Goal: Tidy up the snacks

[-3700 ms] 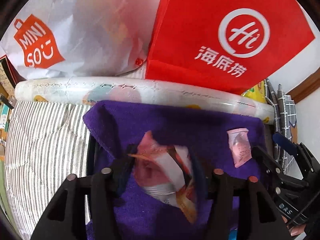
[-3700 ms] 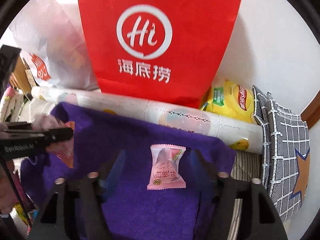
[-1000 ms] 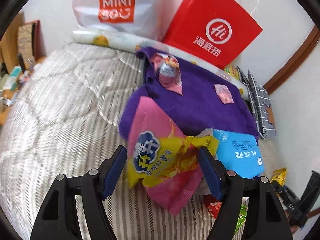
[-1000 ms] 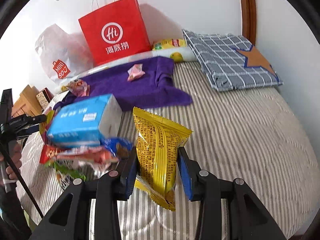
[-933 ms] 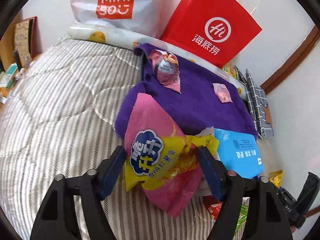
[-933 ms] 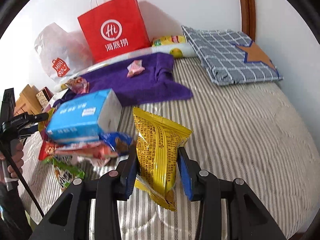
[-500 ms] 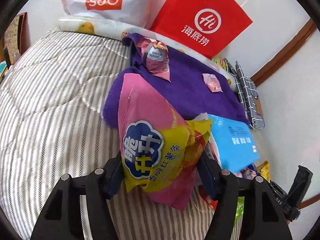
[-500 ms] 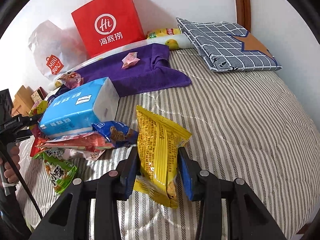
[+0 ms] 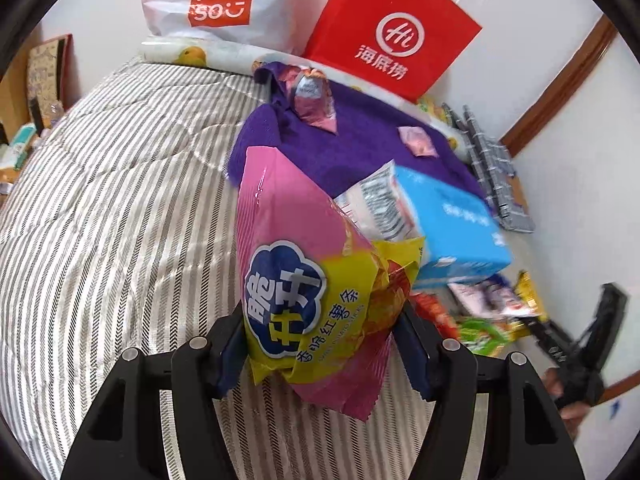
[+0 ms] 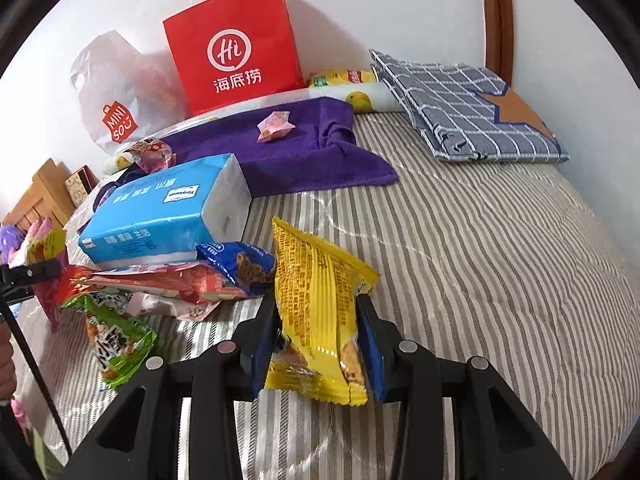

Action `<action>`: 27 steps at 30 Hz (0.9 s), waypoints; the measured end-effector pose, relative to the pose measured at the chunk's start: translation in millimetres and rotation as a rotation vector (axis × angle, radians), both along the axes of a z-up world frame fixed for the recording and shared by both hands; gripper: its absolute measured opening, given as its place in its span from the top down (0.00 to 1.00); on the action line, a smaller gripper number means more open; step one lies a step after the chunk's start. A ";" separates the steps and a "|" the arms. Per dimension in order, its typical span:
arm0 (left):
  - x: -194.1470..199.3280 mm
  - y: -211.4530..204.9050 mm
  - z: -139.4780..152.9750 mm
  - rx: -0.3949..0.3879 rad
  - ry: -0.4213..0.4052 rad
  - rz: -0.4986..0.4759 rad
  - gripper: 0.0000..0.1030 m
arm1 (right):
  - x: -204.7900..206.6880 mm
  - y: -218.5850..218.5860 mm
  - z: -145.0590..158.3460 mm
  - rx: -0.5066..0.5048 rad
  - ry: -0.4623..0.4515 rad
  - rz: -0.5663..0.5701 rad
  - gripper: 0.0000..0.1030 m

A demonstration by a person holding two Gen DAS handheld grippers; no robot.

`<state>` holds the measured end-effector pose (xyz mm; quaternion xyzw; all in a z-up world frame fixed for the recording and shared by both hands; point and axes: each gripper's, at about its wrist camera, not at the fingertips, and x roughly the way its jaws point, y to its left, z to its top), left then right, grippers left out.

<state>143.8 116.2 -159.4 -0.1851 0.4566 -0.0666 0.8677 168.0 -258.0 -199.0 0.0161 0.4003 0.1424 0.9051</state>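
left gripper (image 9: 320, 344), its jaws just narrowed, now clamps the puffy pink-and-yellow crisp bag (image 9: 308, 280); right gripper (image 10: 316, 344) grips a yellow foil snack packet (image 10: 320, 304), both likely bound for the purple towel (image 9: 360, 148).

Right wrist view: towel (image 10: 304, 160) on the bed (image 10: 480, 260) at 12 o'clock, a candy (image 10: 275, 125) on it, a wrapped snack (image 10: 154, 154) at its 9 o'clock end. Paper bag (image 10: 236, 48) behind the towel; plastic bag (image 10: 120, 96) at the paper bag's 9 o'clock. Folded cloth (image 10: 472, 116) at 2 o'clock. Tissue pack (image 10: 168, 212) before the towel, resting on a snack pile (image 10: 160, 284) at 9 o'clock.
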 end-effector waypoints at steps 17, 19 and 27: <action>-1.4 -10.0 -13.4 -0.009 -0.086 0.018 0.40 | 5.8 1.1 -2.9 -0.032 0.002 0.011 0.63; -1.5 -8.2 -14.0 -0.022 -0.084 0.016 0.40 | 6.4 -0.5 -3.4 -0.025 0.009 0.009 0.63; -1.8 -8.6 -13.9 -0.018 -0.086 0.011 0.40 | 8.7 -2.2 -5.3 -0.018 0.028 -0.004 0.63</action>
